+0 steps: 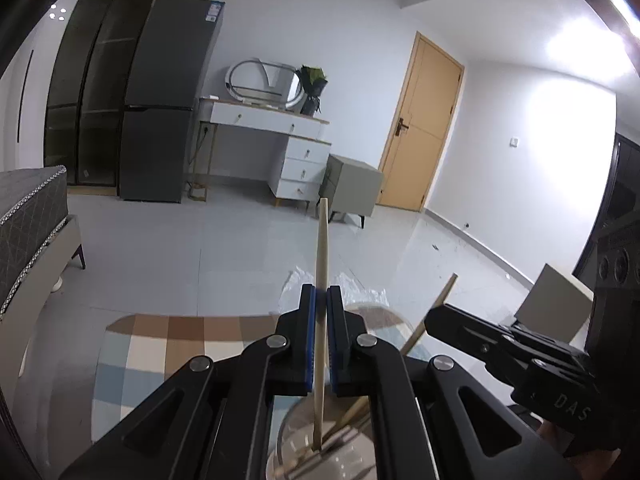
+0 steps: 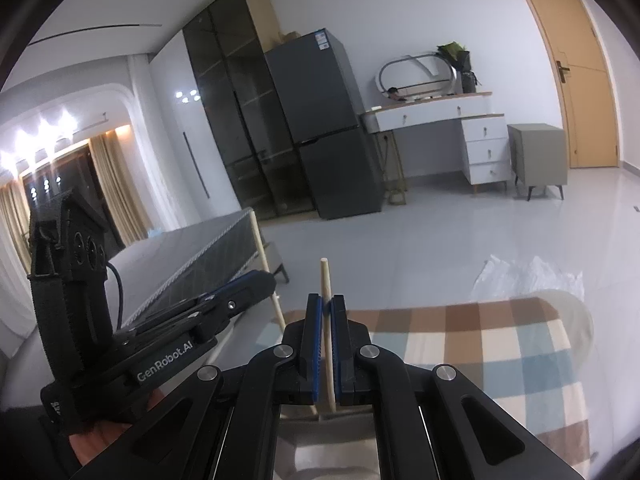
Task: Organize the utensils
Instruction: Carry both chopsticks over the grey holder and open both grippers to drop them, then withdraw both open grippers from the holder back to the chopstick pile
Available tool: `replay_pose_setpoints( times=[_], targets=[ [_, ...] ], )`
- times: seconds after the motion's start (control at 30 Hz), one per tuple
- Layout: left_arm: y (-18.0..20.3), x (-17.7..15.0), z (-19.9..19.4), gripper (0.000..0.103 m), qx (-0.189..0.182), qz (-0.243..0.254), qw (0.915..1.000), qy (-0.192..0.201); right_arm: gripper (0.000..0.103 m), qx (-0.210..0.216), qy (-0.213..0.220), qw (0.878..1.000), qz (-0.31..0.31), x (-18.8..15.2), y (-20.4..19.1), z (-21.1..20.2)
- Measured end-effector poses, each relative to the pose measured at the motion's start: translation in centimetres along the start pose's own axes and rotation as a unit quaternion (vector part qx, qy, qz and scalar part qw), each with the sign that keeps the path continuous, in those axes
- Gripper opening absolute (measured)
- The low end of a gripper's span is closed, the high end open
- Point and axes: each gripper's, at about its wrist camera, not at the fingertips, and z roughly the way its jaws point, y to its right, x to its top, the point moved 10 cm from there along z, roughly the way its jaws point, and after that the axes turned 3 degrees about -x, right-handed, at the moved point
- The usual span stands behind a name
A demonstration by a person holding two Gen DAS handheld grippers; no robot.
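While clamped shut, each claw's own chopstick (image 1: 322, 264).

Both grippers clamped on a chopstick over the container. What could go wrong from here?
1. The left gripper pinches its chopstick mid-length on narrow pads; it may pivot or slip on release.
2. That stick's lower end sits among other sticks in the clear container; it could jam or knock them.
3. The right gripper, holding its own chopstick, is close beside the left; the two sticks or the grippers may collide.
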Motion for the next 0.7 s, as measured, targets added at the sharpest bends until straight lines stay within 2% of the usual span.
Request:
replay_pose_setpoints(
  times=[0.2, 0.27, 0.3, 0.37, 0.4, 0.47, 0.57, 0.63, 0.7],
  targets=[
    [0.7, -1.5, -0.6, 0.001, -0.025, -0.01, 0.9981, -0.055, 0.009, -0.006, -0.033, 0.999, -0.002, -1.7, 0.2, 0.5],
    [0.5, -1.7, -1.0, 0.005, -0.018, -0.026, 0.9964, -0.078, 0.027, -0.011, -0.042, 0.999, 0.002, -2.3, 0.6, 0.0],
    [0.4, -1.8, -1.3, 0.008, -0.018, -0.037, 0.9951, -0.09, 0.03, -0.012, -0.043, 0.999, 0.006, -2.5, 0.8, -0.4],
    [0.6, -2.2, -2.3, 0.033, -0.009, -0.045, 0.9933, -0.106, 0.03, -0.014, -0.04, 0.999, 0.013, -2.8, 1.0, -1.6],
    [0.6, -2.3, -2.7, 0.041, -0.002, -0.044, 0.9932, -0.108, 0.03, -0.019, -0.038, 0.999, 0.012, -3.0, 1.1, -2.5],
    [0.9, -2.3, -4.1, 0.064, 0.015, -0.037, 0.9939, -0.103, 0.04, -0.028, -0.036, 0.999, 0.011, -3.6, 1.4, -4.1],
    [1.2, -2.9, -6.6, 0.076, 0.043, -0.035, 0.9941, -0.093, 0.058, -0.044, -0.031, 0.998, 0.018, -4.6, 1.9, -6.7],
    [1.4, -3.6, -7.9, 0.079, 0.057, -0.038, 0.993, -0.096, 0.059, -0.05, -0.033, 0.998, 0.027, -5.5, 2.2, -8.1],
    [2.0, -4.7, -8.8, 0.081, 0.07, -0.032, 0.992, -0.1, 0.065, -0.053, -0.04, 0.997, 0.031, -6.6, 2.5, -9.1]
  ],
)
